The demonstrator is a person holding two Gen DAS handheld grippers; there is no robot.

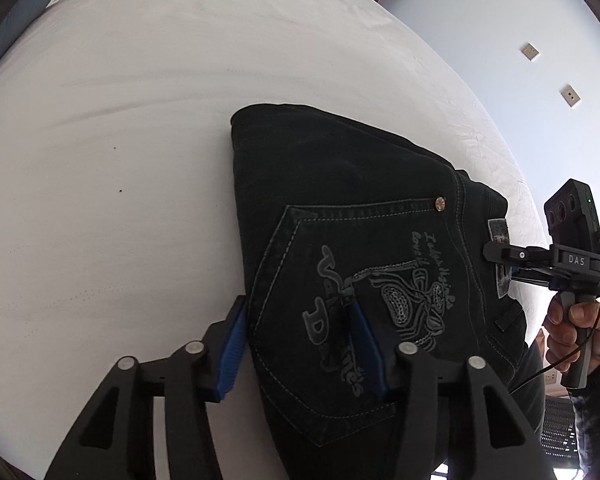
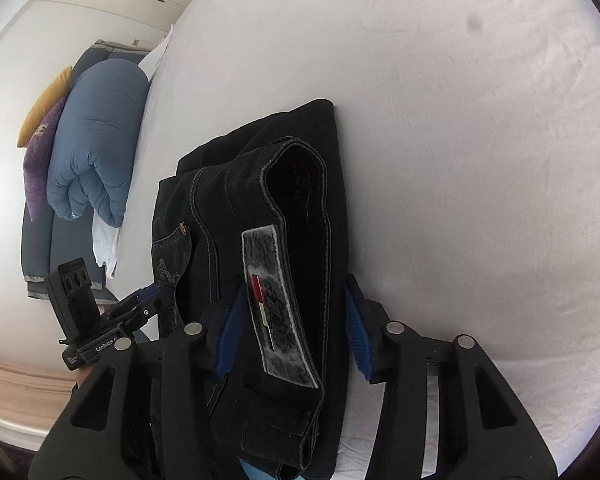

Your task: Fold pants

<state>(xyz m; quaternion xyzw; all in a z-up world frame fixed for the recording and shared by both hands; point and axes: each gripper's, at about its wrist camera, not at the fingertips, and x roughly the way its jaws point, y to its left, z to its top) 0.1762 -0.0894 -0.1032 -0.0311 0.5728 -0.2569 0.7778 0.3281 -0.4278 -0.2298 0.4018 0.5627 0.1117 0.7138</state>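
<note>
Black jeans (image 1: 340,208) lie folded in a compact stack on a white bed (image 1: 120,140), back pocket with grey embroidery facing up. My left gripper (image 1: 296,308) is open, its blue-padded fingers straddling the folded edge over the pocket. My right gripper shows at the right of the left wrist view (image 1: 496,254), at the waistband label. In the right wrist view the jeans (image 2: 300,184) show their waistband and grey label; my right gripper (image 2: 296,292) is open, fingers on either side of the waistband. My left gripper (image 2: 148,300) shows at the left.
A rolled blue duvet (image 2: 96,140) with purple and yellow cushions (image 2: 40,152) lies beside the bed at the left. A wall with sockets (image 1: 530,51) stands beyond the bed's right edge. A laptop keyboard (image 1: 558,428) shows low right.
</note>
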